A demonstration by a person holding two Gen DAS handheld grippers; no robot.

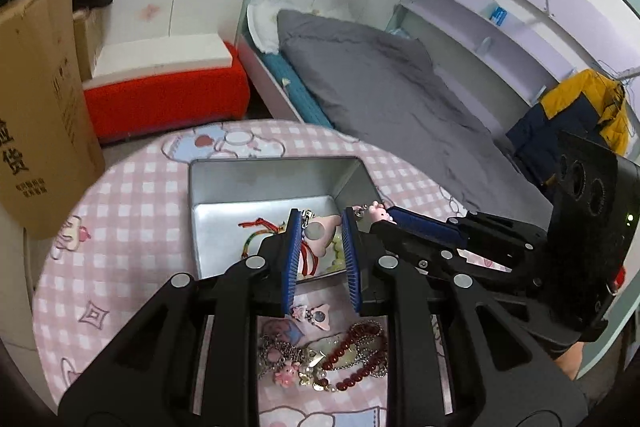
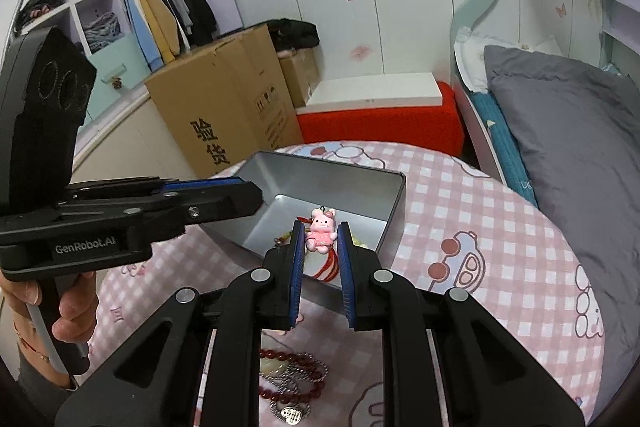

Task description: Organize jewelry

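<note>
Pink-and-white checked cloth with cartoon prints covers the round table, which fills the lower half of both views. A silver metal tin stands open at centre frame, its far wall upright and its right wall just short of the table's right rim in the right wrist view. Red cord and pale pieces lie on its floor.

In the left wrist view, the left gripper hangs over the tin's near edge, its blue pads narrowly apart around a pink charm with a grey disc. In the right wrist view, the right gripper is closed on a pink bunny charm above the tin's near right corner.

At bottom centre, on the cloth before the tin, lies the heap still outside: a dark red bead bracelet, silvery chains and small pink charms.

Beyond the table's far edge stand a red-and-white stool at upper left and a cardboard box hard against the left rim. A bed with a grey quilt runs along the right. Bare cloth lies open left and right of the tin.
</note>
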